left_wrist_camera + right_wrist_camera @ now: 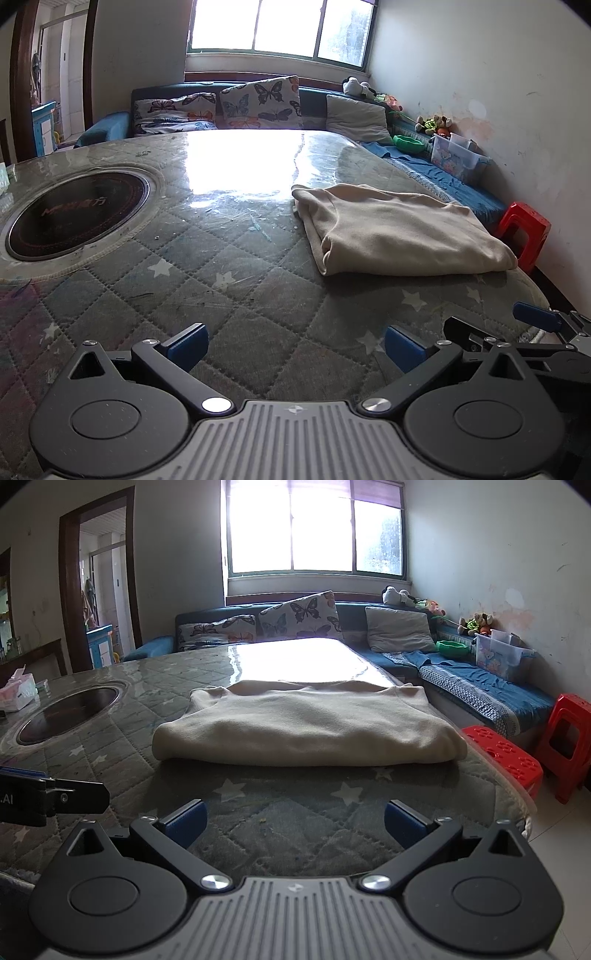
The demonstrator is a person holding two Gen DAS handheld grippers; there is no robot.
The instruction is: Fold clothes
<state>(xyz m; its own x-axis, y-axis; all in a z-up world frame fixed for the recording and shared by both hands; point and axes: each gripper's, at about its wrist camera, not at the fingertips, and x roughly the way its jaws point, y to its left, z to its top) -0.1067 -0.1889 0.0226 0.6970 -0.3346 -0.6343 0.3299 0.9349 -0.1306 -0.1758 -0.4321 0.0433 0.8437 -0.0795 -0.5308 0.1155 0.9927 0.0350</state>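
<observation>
A beige garment (399, 232) lies folded into a flat rectangle on the quilted table cover (229, 295). In the right wrist view the garment (306, 727) lies straight ahead, a short way beyond the fingertips. My left gripper (295, 345) is open and empty, low over the cover, with the garment ahead to its right. My right gripper (295, 821) is open and empty near the table's front edge. The right gripper also shows at the right edge of the left wrist view (543, 325).
A round black cooktop (74, 218) is set into the table at the left. A tissue pack (18, 694) sits at the far left. Red stools (569, 738) stand right of the table. A blue sofa (480, 686) with cushions and a plastic box (498, 657) runs behind.
</observation>
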